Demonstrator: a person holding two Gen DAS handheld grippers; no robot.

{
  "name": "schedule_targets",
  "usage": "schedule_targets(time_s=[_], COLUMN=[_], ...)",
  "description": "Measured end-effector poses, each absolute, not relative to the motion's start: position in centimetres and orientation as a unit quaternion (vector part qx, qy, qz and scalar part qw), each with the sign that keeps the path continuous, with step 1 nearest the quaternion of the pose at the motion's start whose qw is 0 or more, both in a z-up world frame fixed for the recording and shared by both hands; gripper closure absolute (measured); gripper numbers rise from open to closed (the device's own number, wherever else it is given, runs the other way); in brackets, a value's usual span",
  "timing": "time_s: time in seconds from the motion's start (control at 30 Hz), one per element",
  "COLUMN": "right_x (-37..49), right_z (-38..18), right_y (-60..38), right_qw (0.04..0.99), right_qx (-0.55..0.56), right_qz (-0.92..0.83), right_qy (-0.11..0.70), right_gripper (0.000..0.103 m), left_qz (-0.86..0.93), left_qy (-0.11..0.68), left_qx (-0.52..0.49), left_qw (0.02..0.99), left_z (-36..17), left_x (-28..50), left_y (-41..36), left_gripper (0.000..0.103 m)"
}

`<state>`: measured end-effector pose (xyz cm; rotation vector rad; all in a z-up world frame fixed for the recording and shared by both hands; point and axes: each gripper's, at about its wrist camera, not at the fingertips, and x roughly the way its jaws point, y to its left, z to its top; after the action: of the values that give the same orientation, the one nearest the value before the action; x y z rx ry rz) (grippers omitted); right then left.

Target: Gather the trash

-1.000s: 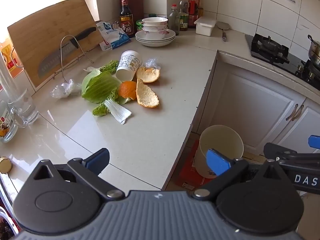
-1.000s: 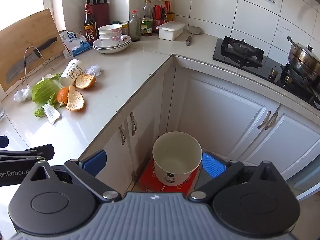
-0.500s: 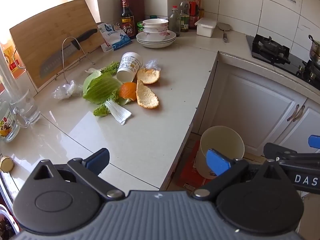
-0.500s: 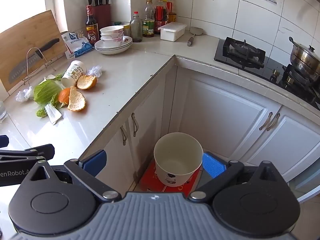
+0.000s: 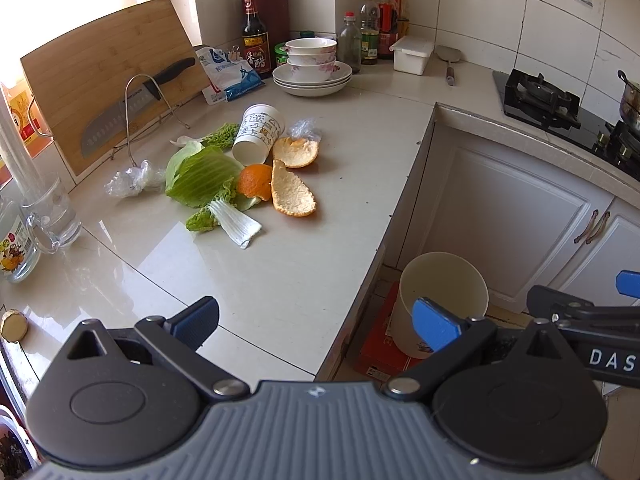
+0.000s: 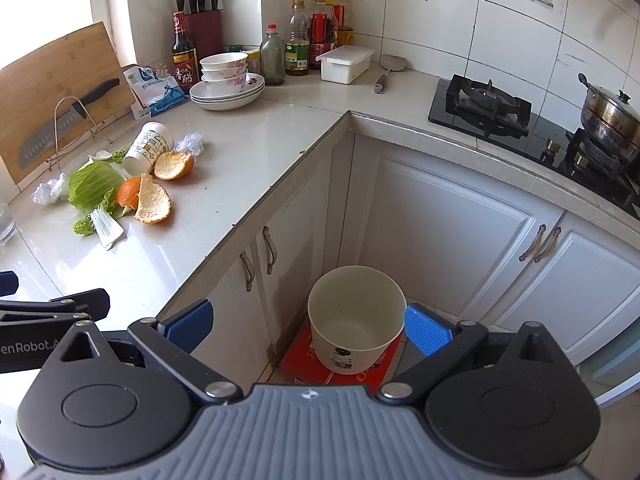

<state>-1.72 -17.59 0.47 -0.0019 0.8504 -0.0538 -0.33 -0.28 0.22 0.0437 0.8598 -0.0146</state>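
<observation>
Trash lies in a heap on the counter: a tipped paper cup, orange peels, cabbage leaves, a white stalk and crumpled plastic. A white bin stands on the floor on a red box, empty. My left gripper is open and empty above the counter's near edge, well short of the heap. My right gripper is open and empty above the bin.
A cutting board with a knife leans at the back left. Stacked bowls, bottles and a white box line the back. A glass mug stands left. A stove and pot are at the right.
Both grippers have drifted slightly back and up; the view of the counter widened a little. Both stay open and empty. The trash has not moved.
</observation>
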Motion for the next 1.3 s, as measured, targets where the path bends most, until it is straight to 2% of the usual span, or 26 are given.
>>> schedule_targets(time_s=[1.3], right_x=[-1.71], right_z=[0.71], right_y=[-17.5], right_qw=[0.912], right_qx=[0.0], right_qz=[-0.026], right_qy=[0.409], right_gripper=[0.0], left_qz=[-0.005], left_qy=[0.416], left_qx=[0.021], left_qw=[0.909], left_z=[0.46], left_x=[-0.42], left_y=[-0.37], left_gripper=[0.001])
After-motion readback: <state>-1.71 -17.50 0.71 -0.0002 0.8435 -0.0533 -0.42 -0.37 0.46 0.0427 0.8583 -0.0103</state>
